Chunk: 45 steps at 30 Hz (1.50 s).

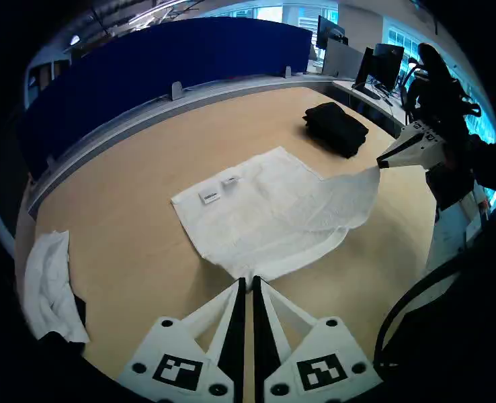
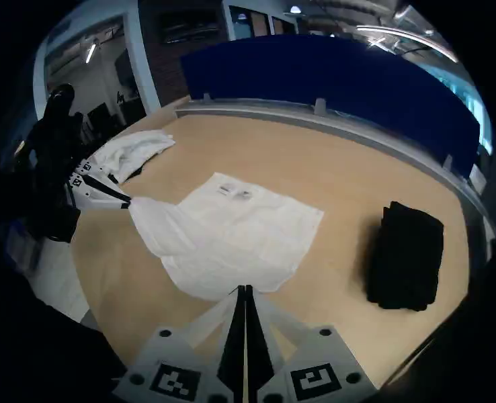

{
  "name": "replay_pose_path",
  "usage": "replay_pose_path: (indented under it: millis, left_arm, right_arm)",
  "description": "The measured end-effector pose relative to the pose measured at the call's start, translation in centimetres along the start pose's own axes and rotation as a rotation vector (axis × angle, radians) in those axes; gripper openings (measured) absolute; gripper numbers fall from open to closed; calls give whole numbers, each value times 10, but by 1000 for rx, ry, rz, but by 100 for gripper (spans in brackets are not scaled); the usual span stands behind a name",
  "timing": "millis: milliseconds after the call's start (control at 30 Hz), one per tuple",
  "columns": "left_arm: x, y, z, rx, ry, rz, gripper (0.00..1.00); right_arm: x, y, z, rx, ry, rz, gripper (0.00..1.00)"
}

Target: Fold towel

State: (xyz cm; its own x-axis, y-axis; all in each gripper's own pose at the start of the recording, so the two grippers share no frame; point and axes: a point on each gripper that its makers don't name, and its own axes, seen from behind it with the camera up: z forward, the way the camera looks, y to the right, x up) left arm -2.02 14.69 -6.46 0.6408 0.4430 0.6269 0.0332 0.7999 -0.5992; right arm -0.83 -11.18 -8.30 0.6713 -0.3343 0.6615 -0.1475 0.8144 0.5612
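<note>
While the towel (image 1: 275, 208) is lying on the desk (image 1: 134, 221), two corners are being pinched and lifted, one by the left gripper (image 1: 248, 285), one by the right gripper (image 2: 246, 292), fingers closed on cloth. Thin bites are being held: a corner could be pulled free, skewing the fold. Wood top is being shared with black cloth (image 1: 335, 127) and white cloth (image 1: 46, 282); blue partition (image 1: 167, 60) behind.

Black folded cloth (image 1: 335, 127) on wooden desk (image 1: 147, 221); blue partition (image 1: 160, 60) behind; monitors (image 1: 382, 64) beyond
</note>
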Motion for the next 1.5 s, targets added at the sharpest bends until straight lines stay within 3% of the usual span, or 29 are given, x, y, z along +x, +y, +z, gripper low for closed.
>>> replay_pose_path:
  millis: [367, 767, 833, 900, 967, 1167, 1500]
  left_arm:
    - [-15, 9, 7, -6, -20, -6, 7]
    - [-15, 9, 8, -4, -23, -2, 7]
    - [-15, 10, 7, -4, -23, 0, 7]
    - [-14, 11, 7, -5, -22, 0, 7]
    - [-14, 12, 7, -5, -23, 1, 7]
    - [-13, 12, 5, -6, -21, 0, 7]
    - [-13, 13, 6, -5, -20, -3, 7]
  right_arm:
    - [-11, -2, 6, 1, -10, 10, 6]
    - [-19, 4, 7, -29, -18, 0, 7]
    - [-23, 5, 8, -35, -23, -1, 21]
    - [-27, 5, 9, -34, -27, -3, 47]
    - [-31, 2, 10, -27, -30, -4, 66]
    - [-39, 2, 12, -27, -33, -5, 84]
    - [-62, -7, 23, -29, -55, -14, 90]
